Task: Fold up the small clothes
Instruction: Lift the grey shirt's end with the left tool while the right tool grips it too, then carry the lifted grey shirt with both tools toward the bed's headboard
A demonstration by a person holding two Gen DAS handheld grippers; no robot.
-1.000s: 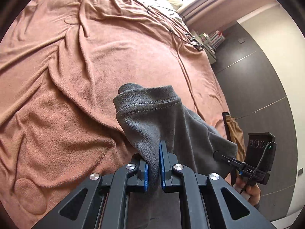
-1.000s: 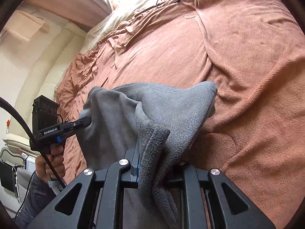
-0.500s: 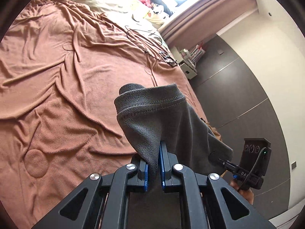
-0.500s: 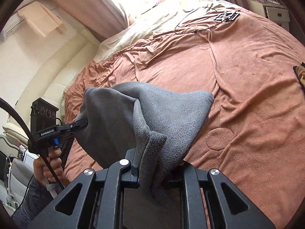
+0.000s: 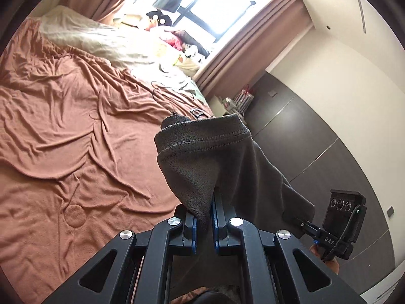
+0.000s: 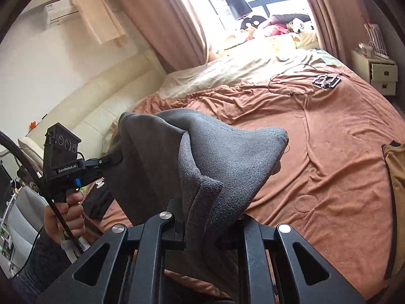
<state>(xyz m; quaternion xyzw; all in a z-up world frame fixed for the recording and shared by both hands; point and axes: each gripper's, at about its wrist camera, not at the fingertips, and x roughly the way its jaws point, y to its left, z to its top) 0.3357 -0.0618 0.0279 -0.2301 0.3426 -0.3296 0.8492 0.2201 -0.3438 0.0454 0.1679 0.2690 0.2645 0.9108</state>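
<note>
left tongs [image 5: 203, 224]: clamped narrow on a bunched edge of the grey fleece garment [image 5: 215, 162], we can see the blue pads pinching the cloth between them.
right tongs [image 6: 202, 230]: also pinched tight on the same garment, a thick fold of it spills over the fingers so we can't really see the pads.
garment: we've got it up in the air between the two tongs, clear of the bed [image 5: 76, 126], stitched hem showing at the top in the left wrist view.
bed: rumpled rust-brown blanket [image 6: 341, 152] all over it, cream sheet [image 6: 240, 68] at the far end by the window.
far side clutter: a black cable loop [image 6: 291, 83] and a small black frame thing [image 6: 326, 79] lying on the blanket, well apart from the garment.
hand [image 6: 67, 212]: grips the left tool's handle, seen at the left in the right wrist view.
right edge: a tan cloth [image 6: 396, 177] lying at the right side of the bed.
</note>
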